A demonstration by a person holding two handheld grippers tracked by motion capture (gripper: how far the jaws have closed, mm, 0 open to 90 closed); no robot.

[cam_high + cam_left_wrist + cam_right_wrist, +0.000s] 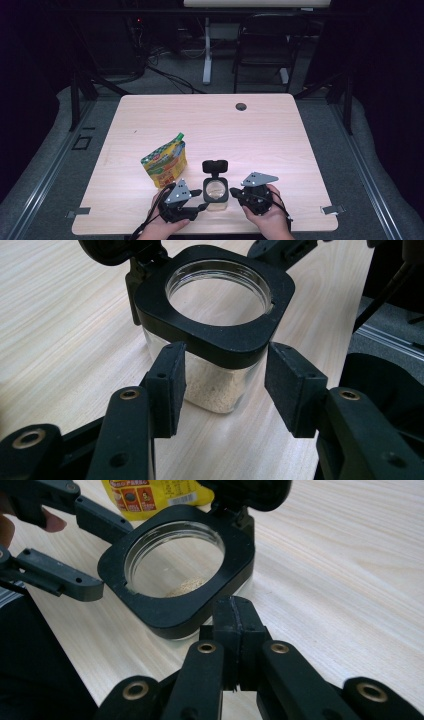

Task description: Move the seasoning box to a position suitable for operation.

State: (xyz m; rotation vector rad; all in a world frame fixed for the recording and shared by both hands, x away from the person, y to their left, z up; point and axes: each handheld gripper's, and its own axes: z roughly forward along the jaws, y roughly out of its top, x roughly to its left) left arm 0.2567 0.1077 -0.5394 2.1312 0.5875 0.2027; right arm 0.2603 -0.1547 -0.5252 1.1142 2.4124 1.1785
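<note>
The jar (215, 340) stands on the surface near the front edge, lid flipped open, between both grippers. Left gripper (225, 385) has fingers wide, one on each side of the glass w/o pressing. Right gripper (234, 630), fingers closed on nothing, is just beside the rim.

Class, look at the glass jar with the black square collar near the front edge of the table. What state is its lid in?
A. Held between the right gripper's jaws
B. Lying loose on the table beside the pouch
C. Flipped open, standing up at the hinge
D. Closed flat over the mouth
C: the lid stands up behind the jar, whose round mouth is uncovered, with pale grains at the bottom.
</note>
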